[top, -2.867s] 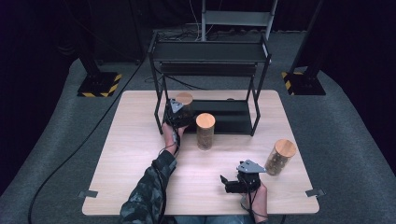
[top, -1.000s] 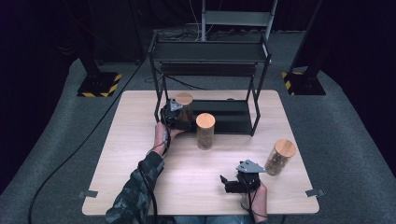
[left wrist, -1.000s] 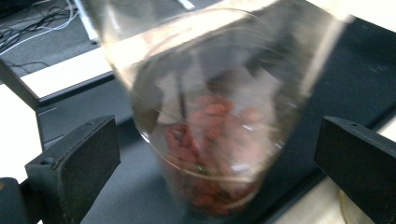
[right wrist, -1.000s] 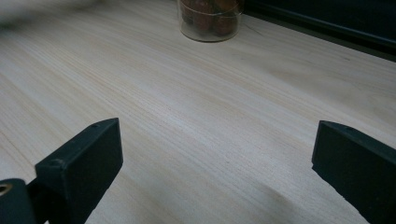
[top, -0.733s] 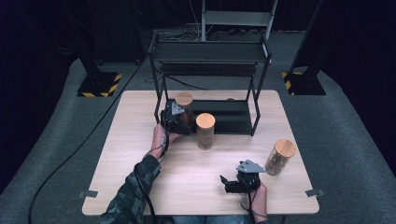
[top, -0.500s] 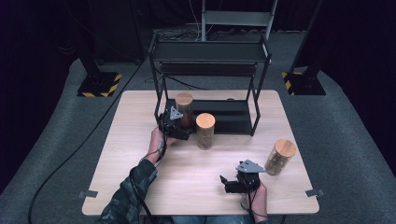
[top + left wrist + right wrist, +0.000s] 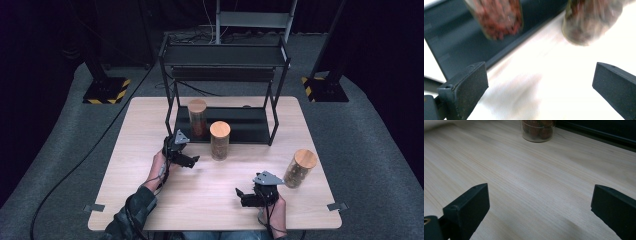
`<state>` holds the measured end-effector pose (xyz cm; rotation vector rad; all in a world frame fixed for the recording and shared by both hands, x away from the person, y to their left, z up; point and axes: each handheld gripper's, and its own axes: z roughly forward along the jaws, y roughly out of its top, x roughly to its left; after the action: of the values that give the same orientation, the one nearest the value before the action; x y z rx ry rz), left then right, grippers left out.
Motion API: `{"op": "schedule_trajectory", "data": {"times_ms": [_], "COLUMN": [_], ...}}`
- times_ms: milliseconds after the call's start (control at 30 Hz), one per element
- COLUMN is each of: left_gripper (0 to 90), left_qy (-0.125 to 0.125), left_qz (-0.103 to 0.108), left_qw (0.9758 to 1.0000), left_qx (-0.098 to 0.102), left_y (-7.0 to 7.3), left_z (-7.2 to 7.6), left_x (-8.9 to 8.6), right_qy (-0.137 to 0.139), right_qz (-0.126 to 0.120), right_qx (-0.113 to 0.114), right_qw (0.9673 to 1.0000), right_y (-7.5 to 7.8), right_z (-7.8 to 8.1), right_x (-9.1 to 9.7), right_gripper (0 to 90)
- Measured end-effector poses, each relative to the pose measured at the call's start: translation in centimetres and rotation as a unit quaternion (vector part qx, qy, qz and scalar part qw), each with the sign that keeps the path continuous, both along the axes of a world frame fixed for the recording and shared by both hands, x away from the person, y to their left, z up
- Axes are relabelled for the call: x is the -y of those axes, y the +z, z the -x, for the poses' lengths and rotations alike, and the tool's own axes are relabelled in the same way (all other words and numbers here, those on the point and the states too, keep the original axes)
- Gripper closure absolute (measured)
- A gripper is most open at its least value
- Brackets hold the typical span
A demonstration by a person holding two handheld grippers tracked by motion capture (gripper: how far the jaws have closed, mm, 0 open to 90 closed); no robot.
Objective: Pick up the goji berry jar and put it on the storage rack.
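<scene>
Three cork-lidded glass jars are in the high view. One with red contents (image 7: 197, 118) stands on the black rack's lower shelf (image 7: 250, 122). One with brown contents (image 7: 220, 140) stands on the table just in front of the rack. A third (image 7: 300, 168) stands at the right. My left gripper (image 7: 192, 161) is open and empty, left of the brown jar and in front of the red one. Its own blurred view (image 7: 541, 85) shows the red jar (image 7: 499, 20) and brown jar (image 7: 589, 22) ahead. My right gripper (image 7: 241, 196) rests open near the front edge, its view (image 7: 539, 202) facing a jar's base (image 7: 538, 130).
The black two-level rack (image 7: 225, 55) stands at the table's (image 7: 150, 200) back middle, its posts framing the lower shelf. A cable (image 7: 75, 170) trails off the table's left side. A dark shelf edge (image 7: 599, 132) crosses the top right of the right gripper view.
My left gripper has drawn back from the red jar on the shelf toward the person, leaving the jar standing there. The right gripper has not moved.
</scene>
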<state>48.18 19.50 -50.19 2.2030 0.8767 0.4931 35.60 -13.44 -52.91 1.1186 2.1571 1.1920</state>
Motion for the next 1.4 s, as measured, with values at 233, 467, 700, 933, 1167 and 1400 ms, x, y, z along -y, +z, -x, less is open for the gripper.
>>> {"op": "schedule_trajectory", "data": {"times_ms": [233, 467, 700, 933, 1167, 1400], "left_gripper": [0.0, 0.0, 0.0, 0.0, 0.0, 0.0], "left_qy": [0.016, 0.033, 0.050, 0.058, 0.071, 0.066], "left_qz": [-0.010, -0.017, -0.006, 0.005, 0.013, 0.016], "left_qw": [0.9998, 0.9987, 0.9978, 0.9971, 0.9966, 0.9971], "left_qx": [-0.010, -0.034, -0.044, -0.048, -0.039, -0.035], "left_y": [-0.8, -2.0, -2.5, -2.7, -2.9, -3.0], "left_z": [2.3, 4.0, 5.2, 6.3, 6.9, 7.1], "left_x": [-1.6, -3.0, -3.8, -4.4, -4.4, -4.4], "right_qy": [0.000, 0.005, 0.008, 0.006, 0.003, 0.000], "right_qz": [-0.001, 0.000, -0.001, 0.003, 0.004, 0.009], "right_qx": [0.001, 0.003, 0.010, 0.014, 0.016, 0.016], "right_qw": [1.0000, 1.0000, 0.9999, 0.9999, 0.9999, 0.9998], "right_y": [0.0, 0.0, 0.0, 0.0, 0.0, 0.0], "right_z": [0.0, 0.1, 0.2, 0.3, 0.3, 0.3], "right_x": [0.0, 0.0, -0.1, -0.2, -0.2, -0.3], "right_gripper": [1.0, 0.8, 0.8, 0.7, 0.7, 0.8]}}
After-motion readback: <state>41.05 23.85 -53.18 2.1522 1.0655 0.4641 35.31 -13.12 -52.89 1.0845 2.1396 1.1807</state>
